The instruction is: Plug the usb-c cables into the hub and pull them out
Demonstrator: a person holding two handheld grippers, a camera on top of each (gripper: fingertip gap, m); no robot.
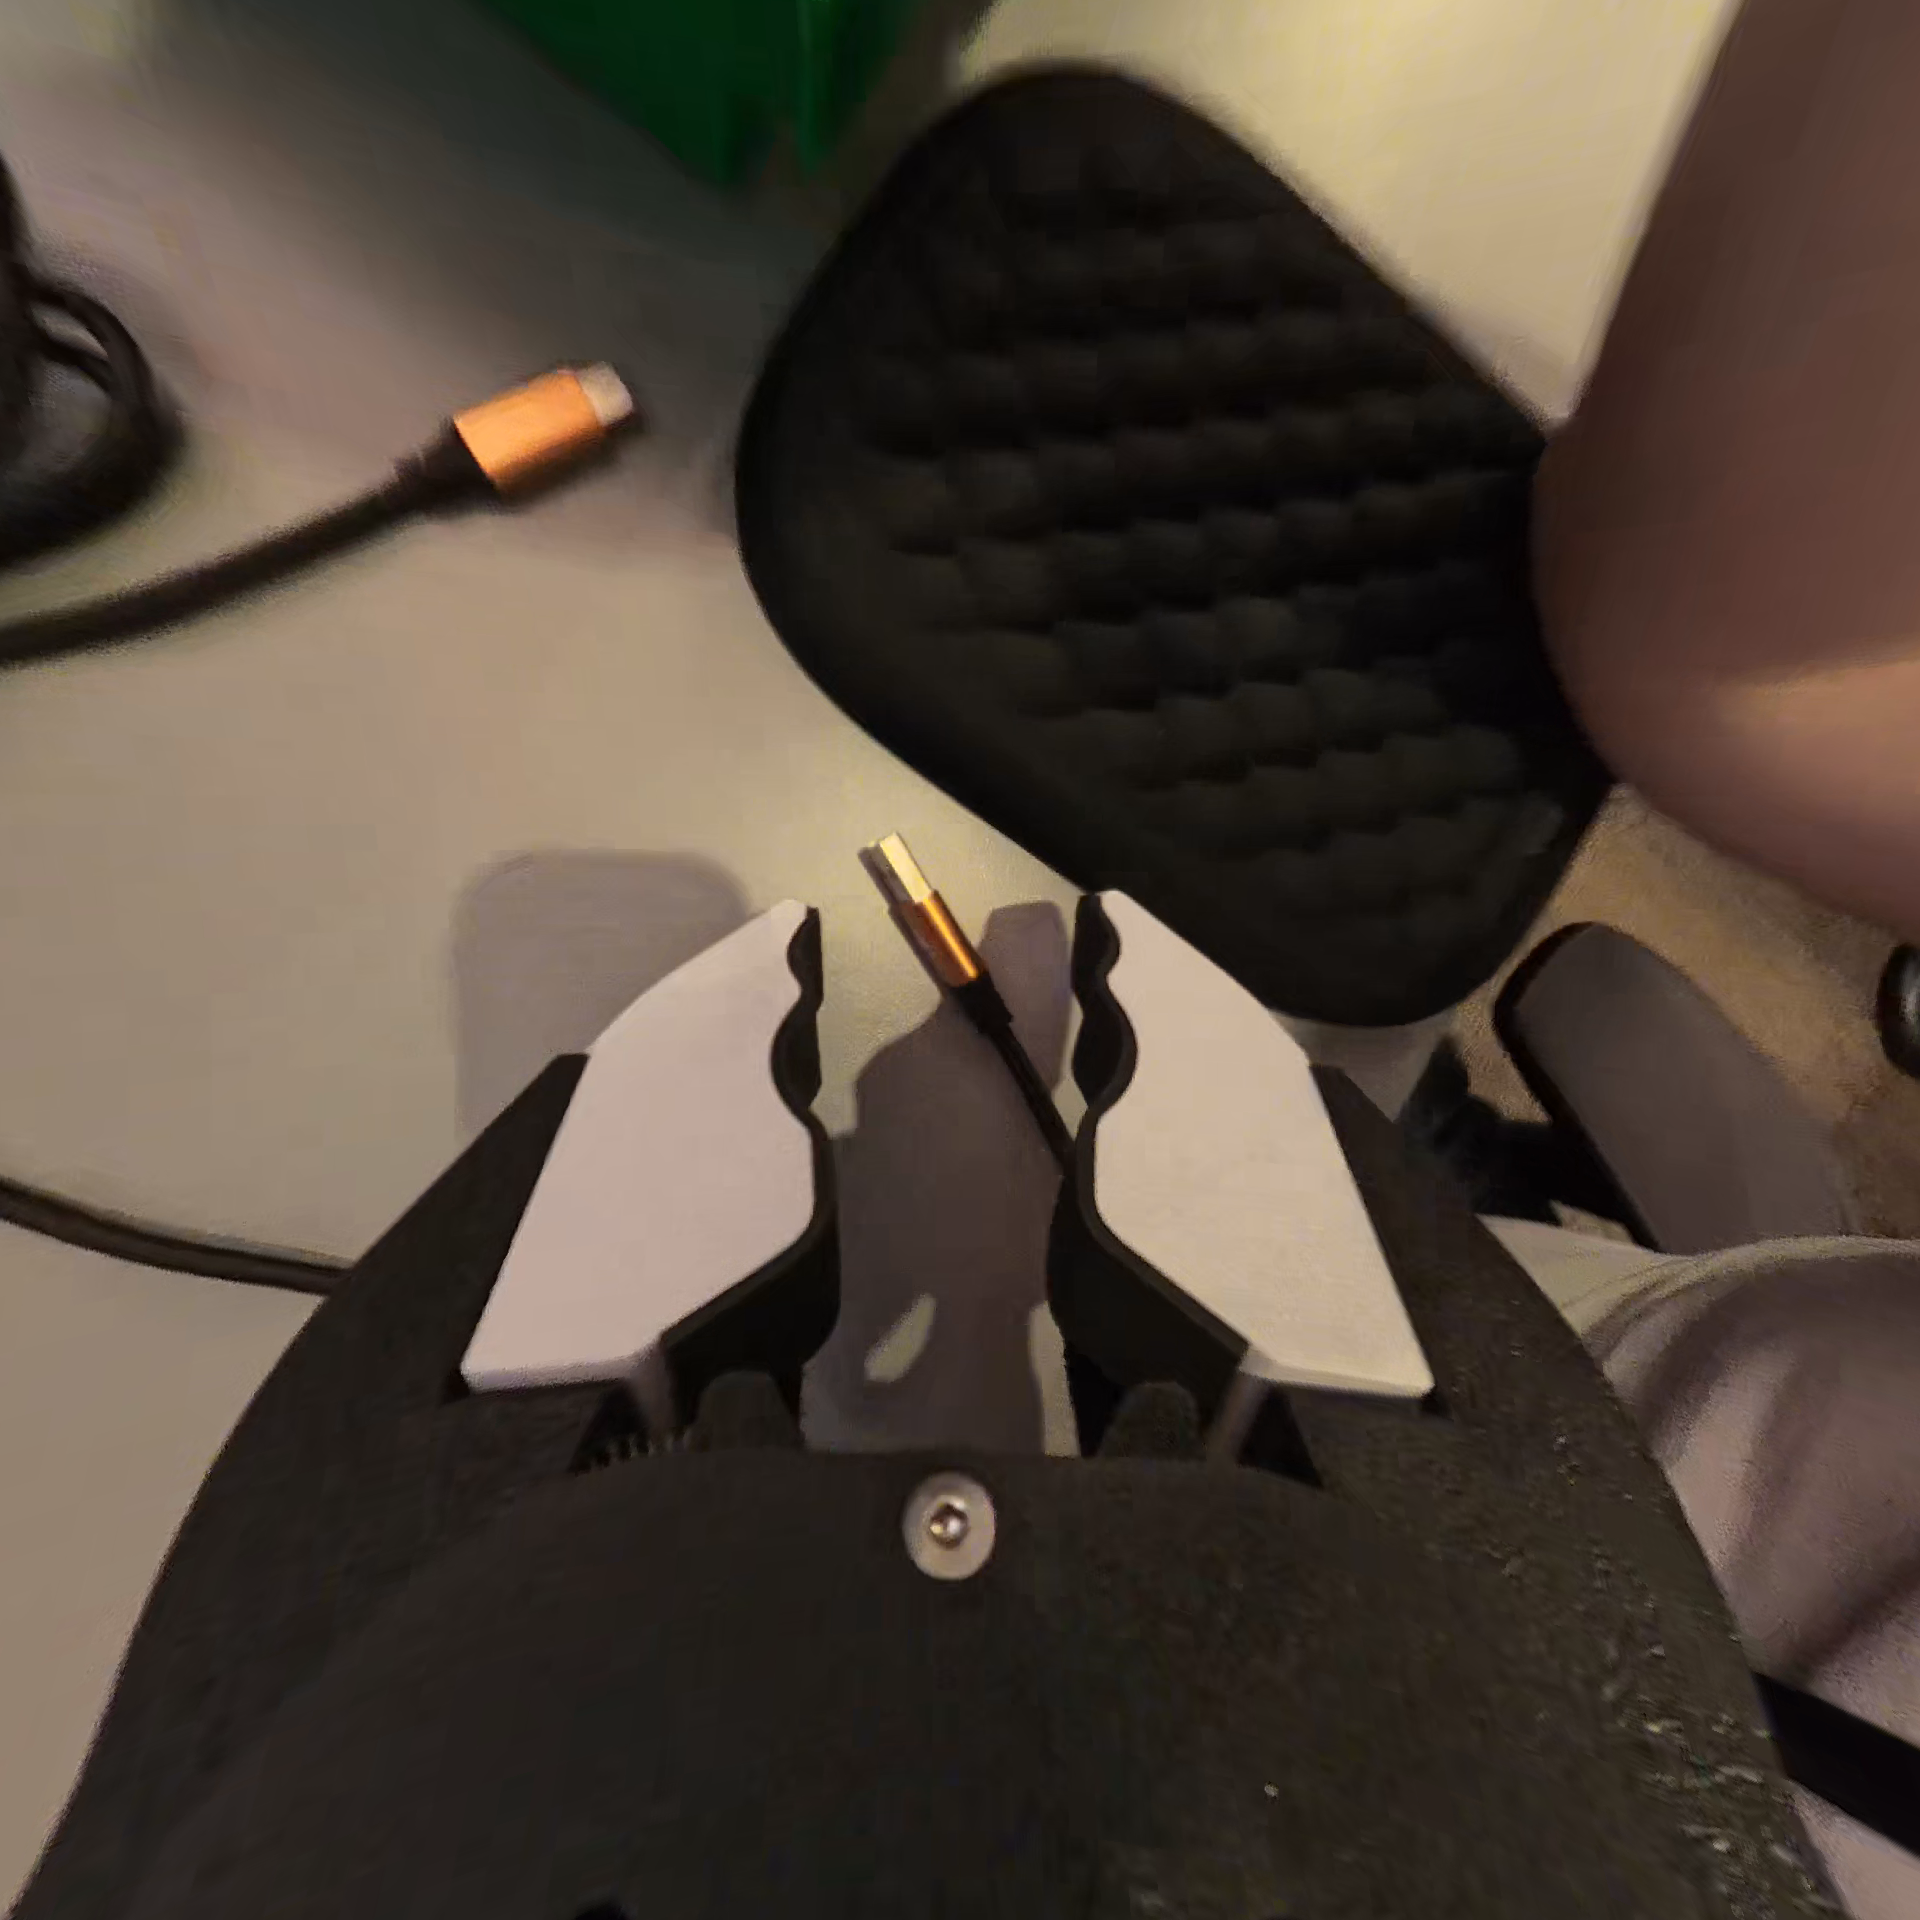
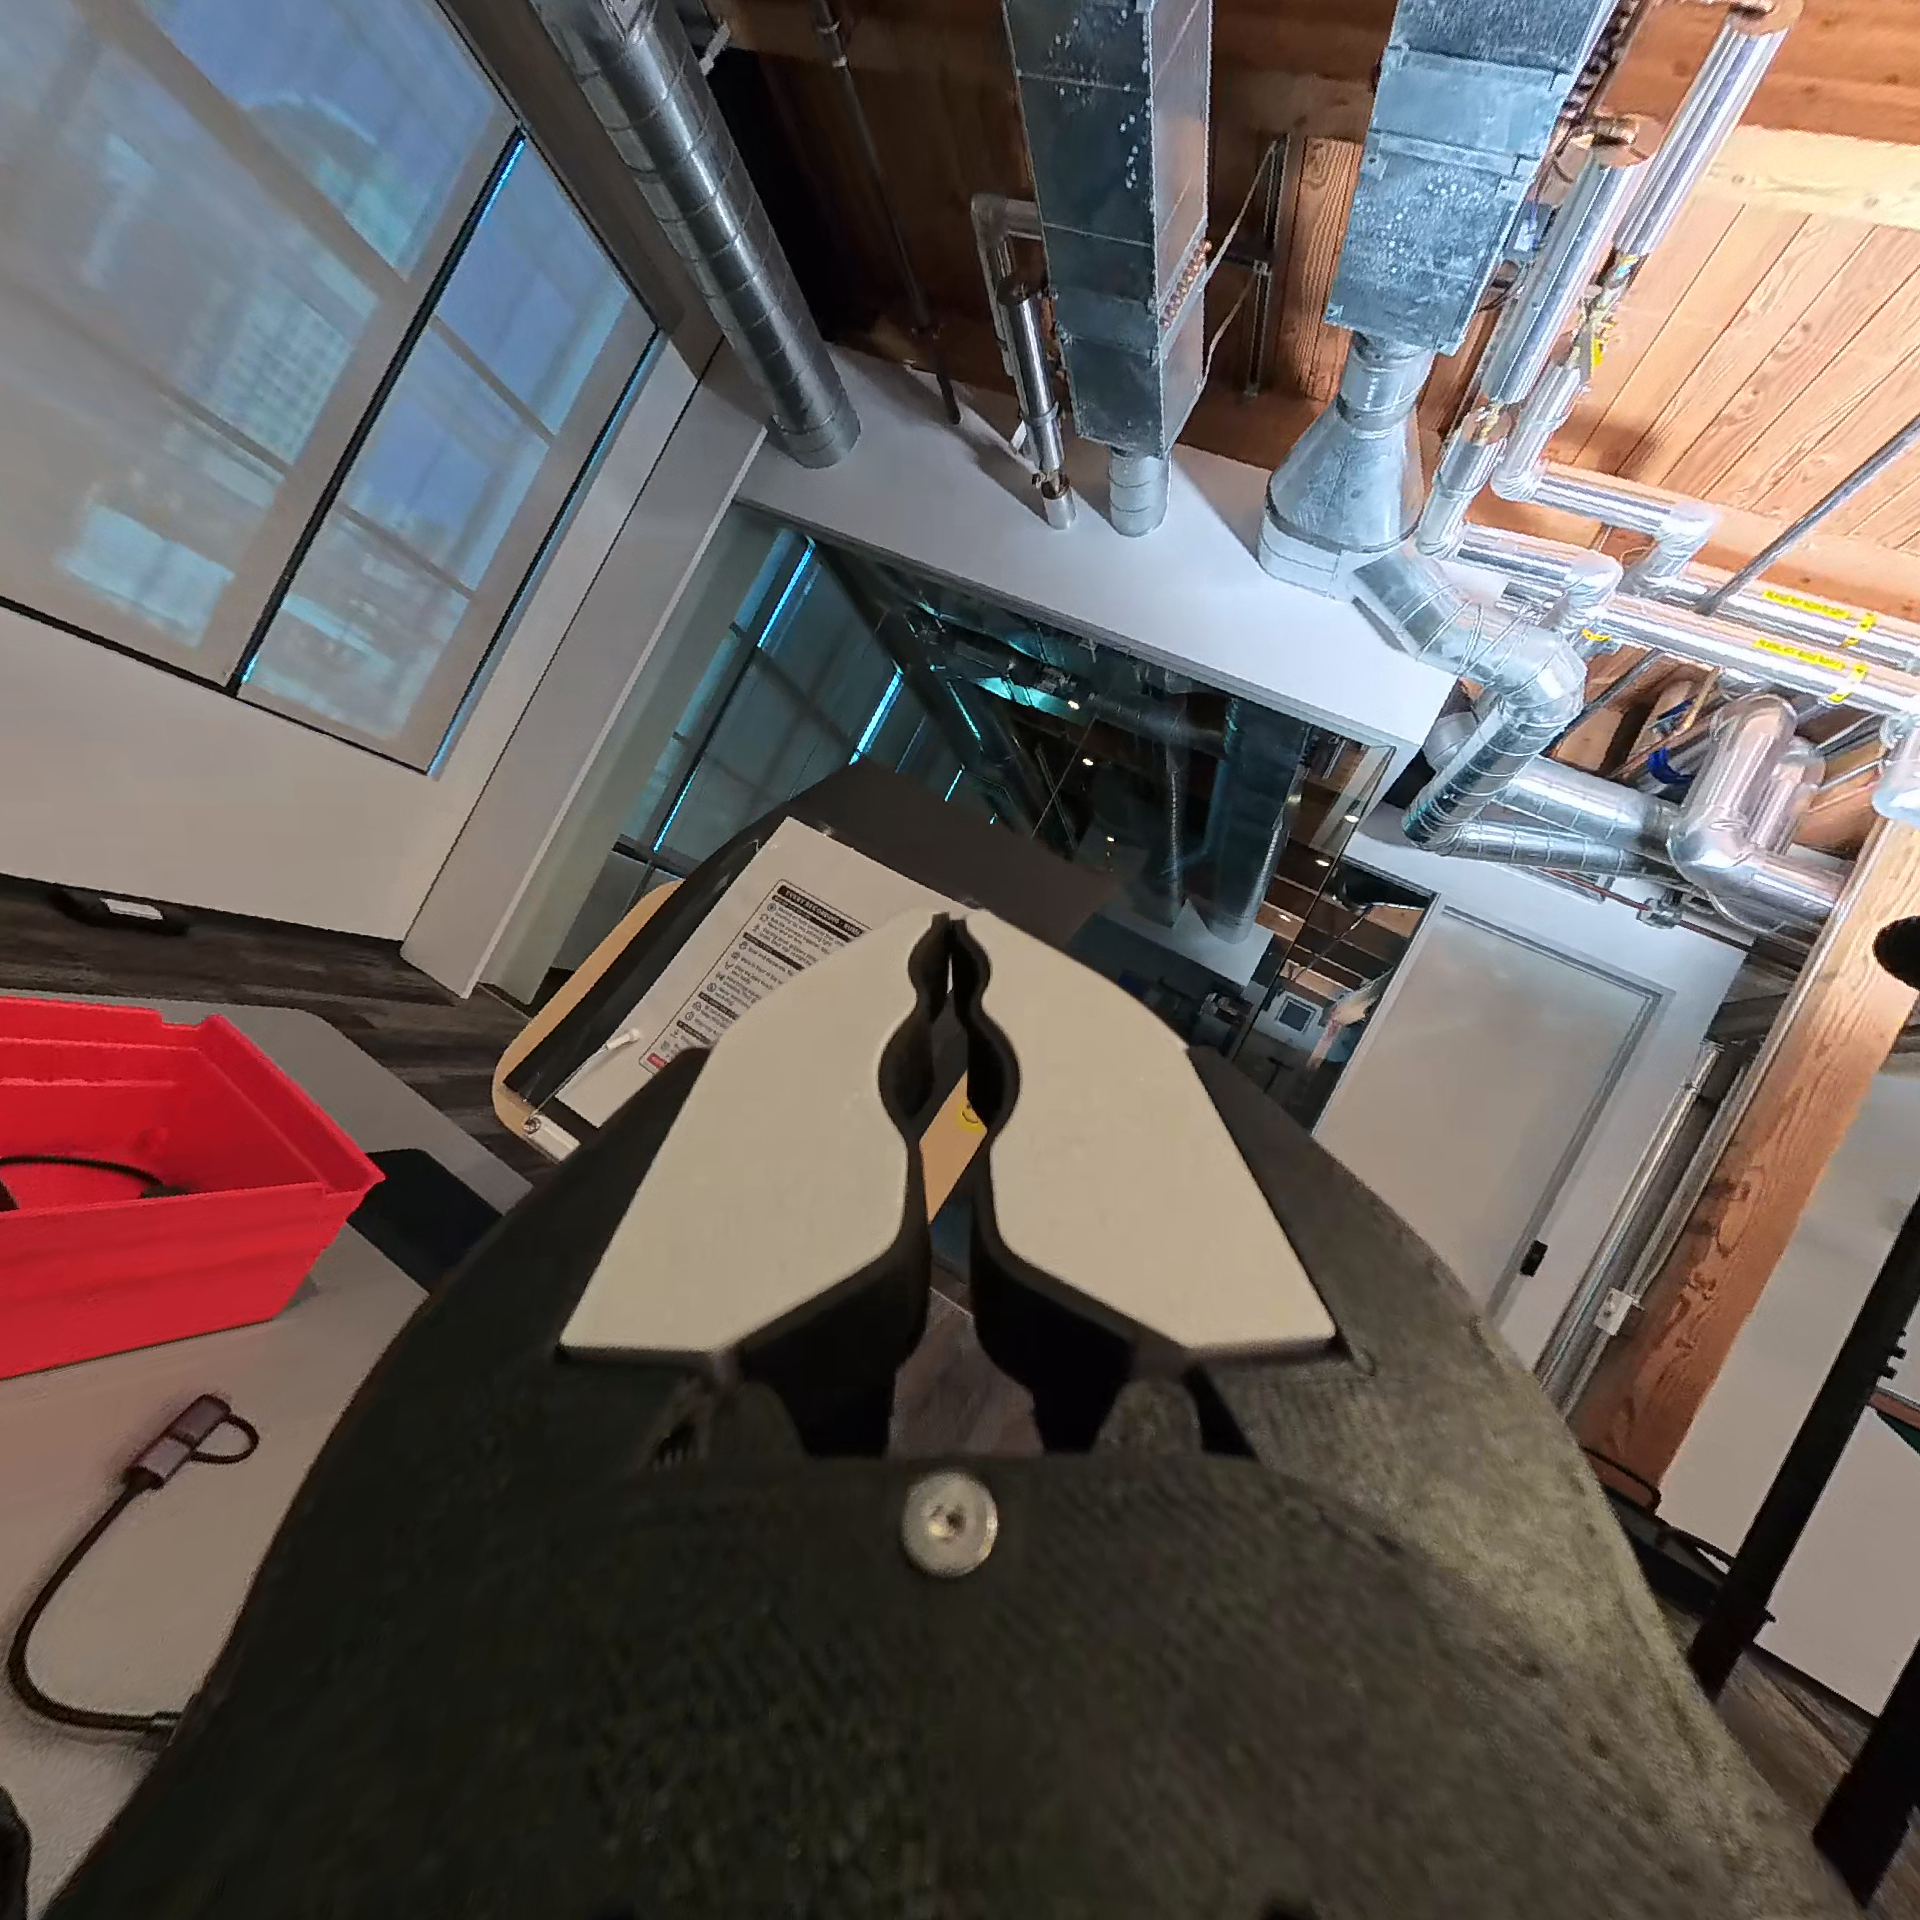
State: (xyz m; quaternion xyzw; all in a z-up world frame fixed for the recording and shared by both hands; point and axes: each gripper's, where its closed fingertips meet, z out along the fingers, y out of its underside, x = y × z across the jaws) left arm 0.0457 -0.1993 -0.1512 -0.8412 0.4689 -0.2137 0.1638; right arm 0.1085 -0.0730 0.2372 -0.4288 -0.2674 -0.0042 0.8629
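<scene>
My left gripper is open and hovers low over the white table. A black cable with an orange-sleeved metal plug lies on the table between the fingers, nearer the right finger; no finger touches it. A second orange-sleeved plug on a black cable lies farther off at the upper left. My right gripper is shut and empty, raised and pointing toward the ceiling. I see no hub body; a grey plug with a tethered cap on a dark cable lies on the table at the lower left of the right wrist view.
A black dimpled pad or case lies just beyond the left gripper. A person's arm is at the right. A green object stands at the far edge. A red bin sits on the table. Black cable coils lie at the left. About 40 centimetres separates my left fingertips from my right.
</scene>
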